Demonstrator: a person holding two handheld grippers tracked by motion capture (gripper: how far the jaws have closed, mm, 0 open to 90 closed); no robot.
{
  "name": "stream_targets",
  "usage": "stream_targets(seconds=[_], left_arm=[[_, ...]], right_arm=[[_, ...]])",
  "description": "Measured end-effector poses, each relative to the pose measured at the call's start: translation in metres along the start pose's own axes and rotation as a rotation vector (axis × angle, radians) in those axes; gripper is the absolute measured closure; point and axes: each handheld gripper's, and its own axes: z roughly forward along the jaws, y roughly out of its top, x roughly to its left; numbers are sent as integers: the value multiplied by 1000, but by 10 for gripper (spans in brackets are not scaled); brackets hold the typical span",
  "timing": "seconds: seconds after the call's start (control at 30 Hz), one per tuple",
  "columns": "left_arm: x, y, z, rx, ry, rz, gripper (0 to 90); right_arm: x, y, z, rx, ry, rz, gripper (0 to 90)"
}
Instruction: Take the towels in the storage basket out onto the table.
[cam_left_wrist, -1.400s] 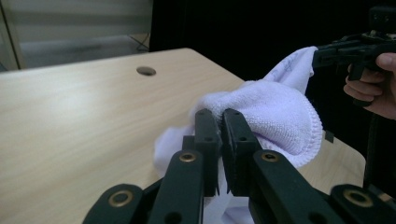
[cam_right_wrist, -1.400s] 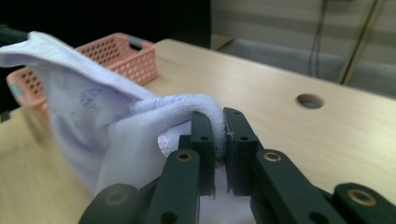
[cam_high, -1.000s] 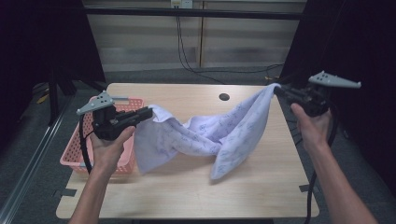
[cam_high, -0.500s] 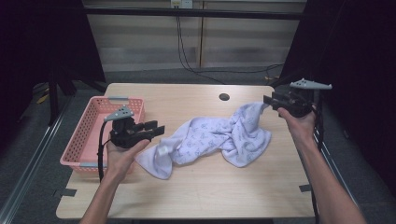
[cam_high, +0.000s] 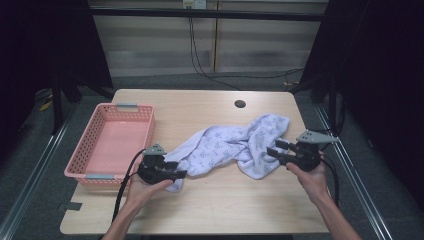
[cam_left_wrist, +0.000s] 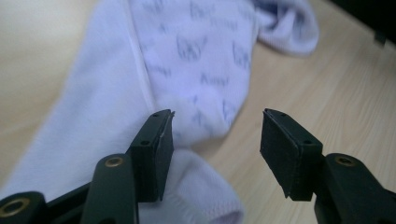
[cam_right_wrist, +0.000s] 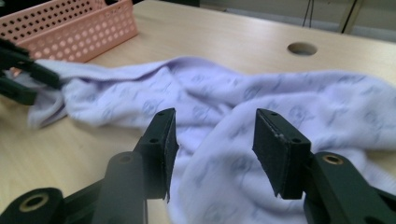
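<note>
A lavender towel (cam_high: 230, 145) with small dark prints lies crumpled across the middle of the wooden table (cam_high: 240, 205). My left gripper (cam_high: 179, 169) sits low at the towel's near-left end, and my right gripper (cam_high: 274, 148) at its right end. In the left gripper view the towel (cam_left_wrist: 196, 56) lies under and beyond my left gripper (cam_left_wrist: 215, 149), untouched by the pads. In the right gripper view the towel (cam_right_wrist: 233, 107) lies past my right gripper (cam_right_wrist: 212, 144), with nothing pinched. Both pairs of jaws have just been opening and stand apart.
A pink perforated basket (cam_high: 127, 106) stands on the table's left side, just beyond the left hand; its wall (cam_right_wrist: 70, 32) shows in the right gripper view, with the left gripper (cam_right_wrist: 23, 77) in front of it. A round cable hole (cam_high: 240, 104) is near the far edge. Cables trail from both grippers.
Both hands have come down from holding the towel stretched in the air to table height. The jaws have opened and let go, and the towel now lies bunched on the table.
</note>
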Motion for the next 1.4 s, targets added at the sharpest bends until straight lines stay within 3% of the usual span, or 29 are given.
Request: stream_targets(seconds=[0.03, 0.17, 0.27, 0.33, 0.37, 0.4, 0.47, 0.53, 0.63, 0.77, 0.83, 0.9, 0.93, 0.97, 1.07, 1.2, 1.3, 1.4], left_arm=[[1, -2, 4, 8, -4, -9, 419], [2, -9, 17, 68, 17, 18, 401], [0, -12, 18, 88, 42, 62, 405], [-4, -13, 19, 101, 100, 102, 540], [-4, -13, 19, 103, 99, 90, 607], [-3, -13, 19, 105, 82, 81, 722], [-6, -14, 20, 105, 33, 56, 763], [-13, -15, 23, 102, 6, 41, 774], [-32, -12, 34, 120, -62, 67, 776], [-58, 3, 62, 143, -140, 109, 777], [-69, 8, 73, 141, -170, 99, 777], [-78, 14, 80, 153, -198, 117, 775], [-83, 18, 82, 137, -234, 112, 769], [-84, 20, 80, 119, -268, 103, 749], [-83, 27, 65, 66, -277, 109, 646], [-74, 23, 34, 18, -235, 109, 589], [-76, 10, 19, 35, -236, 155, 534], [-83, -3, 16, 53, -248, 205, 470]], right_arm=[[3, -9, -1, -3, 12, 7, 491], [11, -29, -2, 32, 42, 11, 464], [17, -41, -6, 41, 69, 25, 455], [22, -48, -7, 63, 77, 11, 446], [25, -51, -8, 70, 80, 3, 445], [27, -53, -9, 76, 90, 1, 443], [31, -58, -12, 83, 99, 11, 443], [35, -62, -13, 97, 109, 6, 443], [41, -66, -13, 115, 117, -6, 441], [45, -67, -7, 135, 132, -24, 441], [46, -66, -4, 135, 131, -35, 441], [46, -67, -1, 140, 132, -43, 441], [46, -67, -1, 144, 131, -47, 441], [46, -68, 1, 146, 136, -46, 440], [48, -68, 3, 151, 144, -47, 437], [57, -68, 6, 153, 170, -63, 434], [66, -67, 12, 164, 190, -76, 433], [75, -65, 20, 172, 208, -91, 433]])
